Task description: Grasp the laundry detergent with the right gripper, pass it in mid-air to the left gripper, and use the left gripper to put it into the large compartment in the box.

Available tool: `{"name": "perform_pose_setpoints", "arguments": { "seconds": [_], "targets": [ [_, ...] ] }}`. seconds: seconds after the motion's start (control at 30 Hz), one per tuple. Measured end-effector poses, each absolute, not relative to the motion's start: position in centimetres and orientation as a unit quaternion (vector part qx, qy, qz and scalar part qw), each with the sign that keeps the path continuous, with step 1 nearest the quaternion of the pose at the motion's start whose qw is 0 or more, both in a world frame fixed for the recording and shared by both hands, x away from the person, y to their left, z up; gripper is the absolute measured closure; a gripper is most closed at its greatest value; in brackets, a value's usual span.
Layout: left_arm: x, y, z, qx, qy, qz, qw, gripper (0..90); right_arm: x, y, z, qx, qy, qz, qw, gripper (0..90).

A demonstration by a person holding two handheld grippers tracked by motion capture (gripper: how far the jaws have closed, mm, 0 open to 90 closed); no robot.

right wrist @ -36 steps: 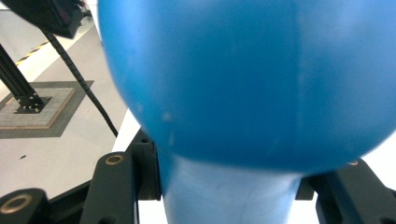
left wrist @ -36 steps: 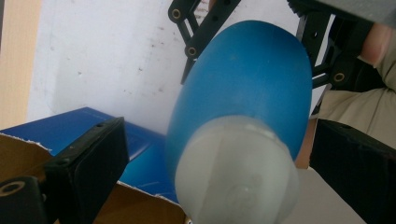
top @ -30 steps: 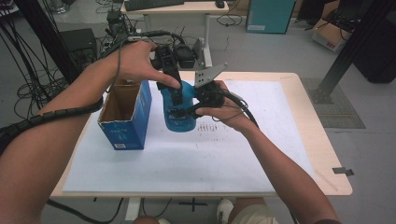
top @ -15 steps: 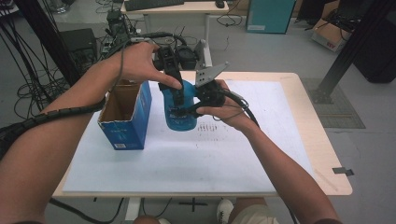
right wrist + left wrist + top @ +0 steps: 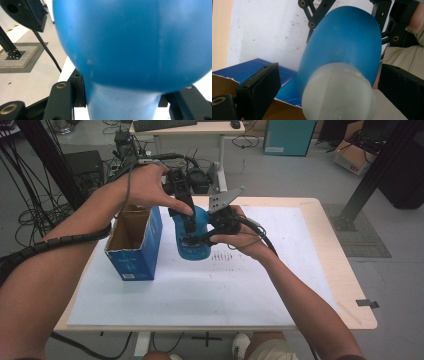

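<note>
Right gripper: jaws pinched on the blue bottle, held upright just above the table. Left gripper: jaws spread either side of the pale cap, not pressing. Bottle is judged out of the cardboard box beside it; cap not yet gripped.

I work at a light wooden table covered by a white sheet, speckled with small dark marks. Grey floor all around. Beyond the far edge stands a second desk with a keyboard on top. A teal cabinet sits behind it, a cardboard box to its right. Black cables tangle on the floor at left. A dark slanted post rises from a floor plate at right. Light is even.
</note>
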State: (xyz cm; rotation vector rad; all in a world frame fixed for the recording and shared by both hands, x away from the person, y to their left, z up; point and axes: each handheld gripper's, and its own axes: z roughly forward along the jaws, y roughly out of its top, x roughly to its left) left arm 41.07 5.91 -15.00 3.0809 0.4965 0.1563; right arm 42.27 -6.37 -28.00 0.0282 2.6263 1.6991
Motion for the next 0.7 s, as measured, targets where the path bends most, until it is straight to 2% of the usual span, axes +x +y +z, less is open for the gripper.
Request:
{"name": "perform_pose_setpoints", "arguments": {
  "seconds": [0.7],
  "targets": [
    [41.21, 5.35, -14.91, 0.986, 0.156, 0.051, 0.006, 5.1, 42.33, -6.83, -27.74, 0.015, 0.836, 0.548, 0.010, 44.3]
  ]
}}
